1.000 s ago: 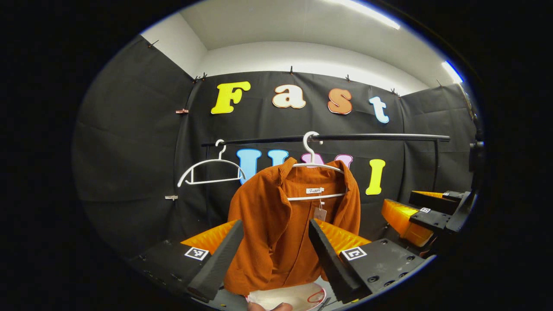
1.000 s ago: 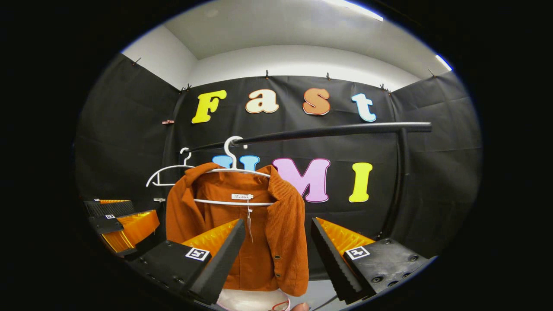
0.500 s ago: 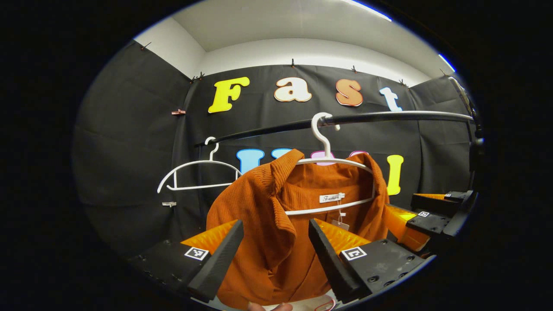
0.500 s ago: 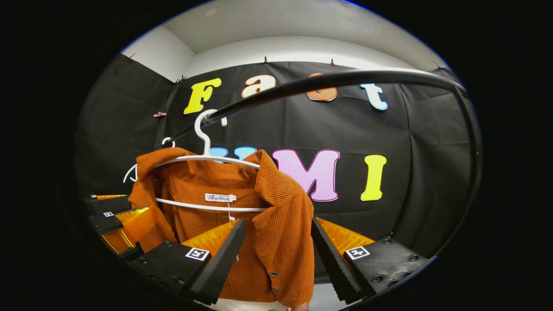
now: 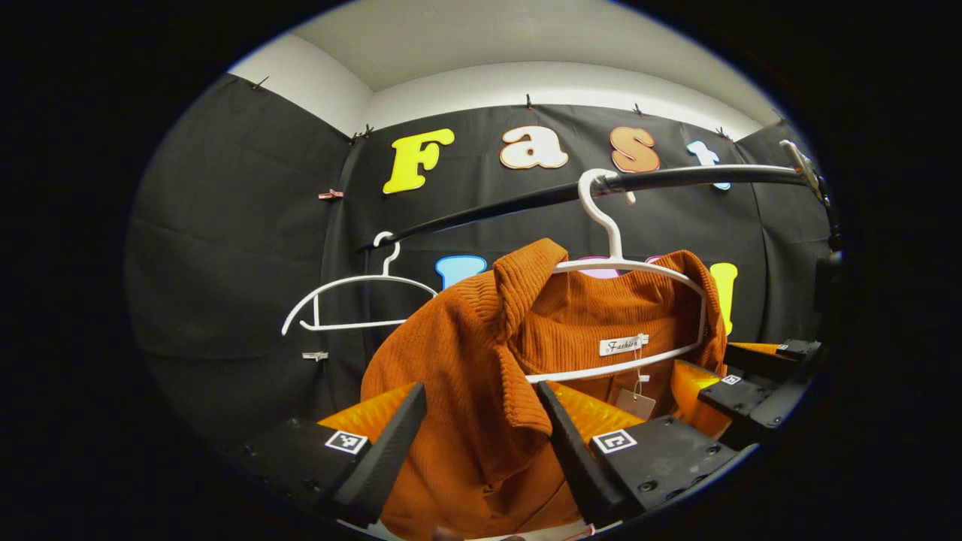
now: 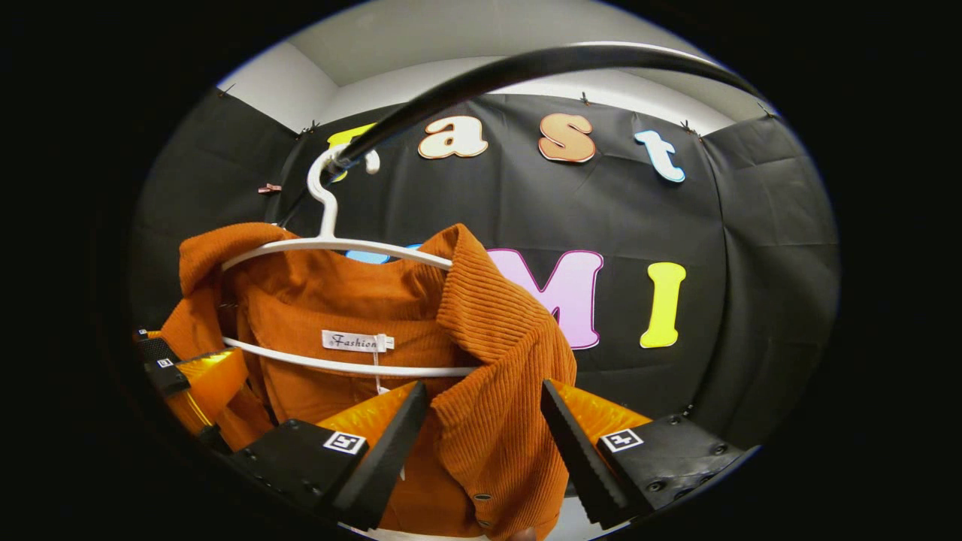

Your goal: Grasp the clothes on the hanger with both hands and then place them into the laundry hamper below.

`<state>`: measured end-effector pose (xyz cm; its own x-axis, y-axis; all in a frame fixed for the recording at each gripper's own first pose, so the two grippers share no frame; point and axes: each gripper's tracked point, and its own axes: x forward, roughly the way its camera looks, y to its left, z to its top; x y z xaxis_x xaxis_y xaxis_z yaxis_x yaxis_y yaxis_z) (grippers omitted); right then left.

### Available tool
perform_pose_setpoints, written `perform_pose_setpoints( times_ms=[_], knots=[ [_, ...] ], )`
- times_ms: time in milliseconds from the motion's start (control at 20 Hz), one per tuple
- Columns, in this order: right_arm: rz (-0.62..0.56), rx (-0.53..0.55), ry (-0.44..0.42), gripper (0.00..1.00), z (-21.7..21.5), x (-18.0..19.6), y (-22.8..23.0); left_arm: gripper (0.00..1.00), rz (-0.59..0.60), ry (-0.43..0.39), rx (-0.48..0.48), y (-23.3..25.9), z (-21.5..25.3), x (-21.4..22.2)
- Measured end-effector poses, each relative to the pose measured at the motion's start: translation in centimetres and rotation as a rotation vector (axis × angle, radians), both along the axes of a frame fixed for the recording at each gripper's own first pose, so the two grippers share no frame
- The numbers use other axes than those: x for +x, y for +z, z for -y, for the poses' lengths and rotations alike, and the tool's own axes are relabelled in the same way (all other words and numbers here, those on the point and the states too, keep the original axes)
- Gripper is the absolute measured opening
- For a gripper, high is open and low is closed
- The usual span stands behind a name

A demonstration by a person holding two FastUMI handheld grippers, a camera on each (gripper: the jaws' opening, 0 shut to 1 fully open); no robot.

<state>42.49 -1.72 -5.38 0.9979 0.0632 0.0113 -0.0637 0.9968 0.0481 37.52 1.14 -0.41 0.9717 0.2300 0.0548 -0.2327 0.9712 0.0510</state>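
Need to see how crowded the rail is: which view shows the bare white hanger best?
The left gripper view. The bare white hanger hangs whole and clear on the black rail, left of the orange jacket. In the right gripper view the jacket covers that stretch of rail.

Rust-orange ribbed jacket (image 5: 466, 376), white hanger (image 5: 624, 263), black rail (image 5: 676, 180)

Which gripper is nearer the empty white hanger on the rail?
Left. The left gripper straddles the orange jacket's shoulder on the side toward the empty hanger; the right gripper straddles the far shoulder.
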Motion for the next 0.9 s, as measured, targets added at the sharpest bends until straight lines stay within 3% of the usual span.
perform_pose_setpoints(
  times_ms=[100, 300, 400, 650, 900],
  knots=[
    [-0.016, 0.055, 0.028, 0.69, -0.4, 0.8, -0.7, 0.82, -0.006, -0.002, 0.003, -0.1, 0.0, 0.3],
    [-0.064, 0.077, 0.076, 0.07, -0.6, 1.9, -1.9, 0.32, -0.062, -0.036, -0.015, -1.2, 0.5, 1.2],
    [-0.087, 0.117, 0.144, 0.07, -1.5, 1.7, -1.7, 0.07, -0.059, -0.064, -0.035, -1.1, 0.9, 1.2],
    [-0.263, 0.313, 0.278, 0.04, -1.5, 1.9, -3.3, 0.05, -0.092, -0.074, -0.065, -0.9, 0.4, 1.2],
    [-0.442, 0.372, 0.37, 0.05, -0.3, 1.5, -3.6, 0.05, -0.207, -0.132, -0.104, -1.0, 0.4, 0.8]
  ],
)
